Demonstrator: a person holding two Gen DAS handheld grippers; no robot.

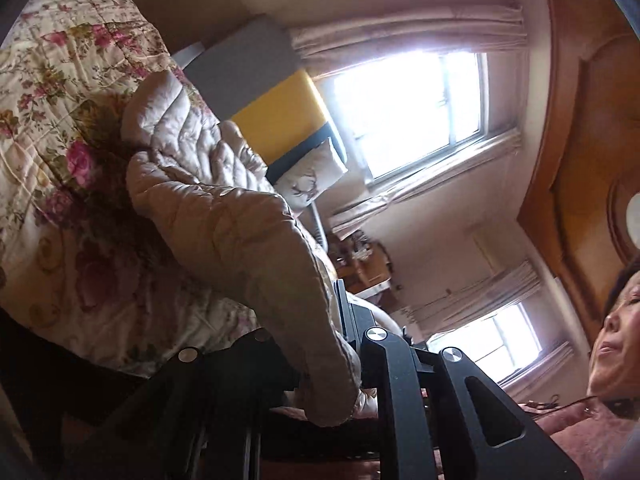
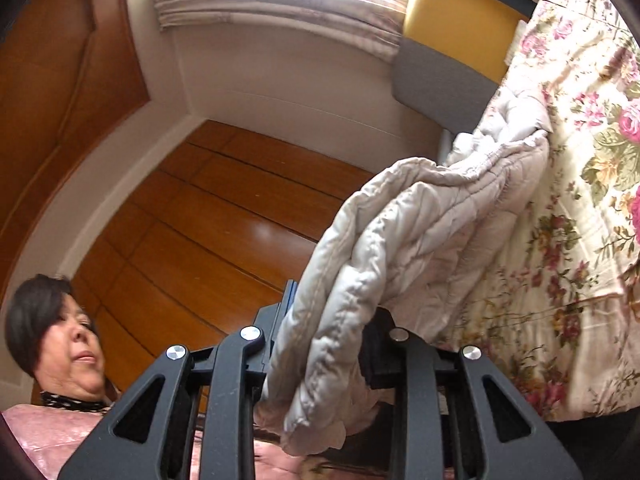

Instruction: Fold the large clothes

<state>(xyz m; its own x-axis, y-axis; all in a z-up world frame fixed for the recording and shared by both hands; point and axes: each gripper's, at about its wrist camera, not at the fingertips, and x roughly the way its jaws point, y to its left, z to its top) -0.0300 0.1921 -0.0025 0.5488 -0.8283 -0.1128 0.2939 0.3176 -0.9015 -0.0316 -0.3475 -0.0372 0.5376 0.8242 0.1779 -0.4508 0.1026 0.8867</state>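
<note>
A beige quilted padded jacket [image 1: 224, 216] lies partly on a floral bedspread [image 1: 60, 128] and is lifted at its near edge. My left gripper [image 1: 320, 344] is shut on one bunched edge of the jacket. My right gripper [image 2: 320, 344] is shut on another thick fold of the same jacket [image 2: 400, 240], which stretches from the jaws back to the bed [image 2: 580, 160]. The fingertips of both grippers are hidden by the fabric.
A grey and yellow headboard [image 1: 276, 104] with a pillow [image 1: 312, 176] stands at the bed's head. Windows with curtains [image 1: 408, 108] are behind. The person [image 2: 68, 352] holding the grippers is close by. A wooden wardrobe [image 2: 240, 216] is beside the bed.
</note>
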